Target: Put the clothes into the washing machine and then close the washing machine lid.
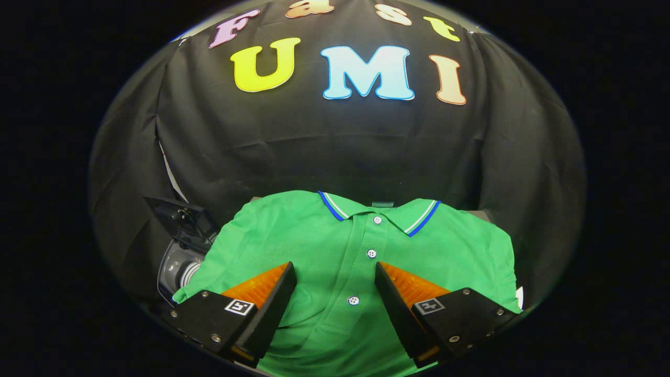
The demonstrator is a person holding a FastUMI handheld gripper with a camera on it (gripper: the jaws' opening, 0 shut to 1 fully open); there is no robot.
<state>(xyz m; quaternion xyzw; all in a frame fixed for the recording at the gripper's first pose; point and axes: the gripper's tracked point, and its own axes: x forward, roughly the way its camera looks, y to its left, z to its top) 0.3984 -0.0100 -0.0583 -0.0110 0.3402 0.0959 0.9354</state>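
Observation:
A green polo shirt point(324, 246) with a blue-and-white striped collar and white buttons lies spread flat, collar away from me. My gripper point(335, 269) hovers over its chest, open, with the button placket running between the two fingers. Neither finger presses on the cloth that I can tell. To the left of the shirt sits the washing machine point(178, 267), grey and round, with its dark lid point(180, 217) raised; the shirt's left sleeve covers part of it.
The black cloth wall point(335, 152) stands close behind the shirt. A strip of the grey surface point(479, 213) under the shirt shows past its right shoulder. A small white item point(519, 297) peeks out at the shirt's right sleeve.

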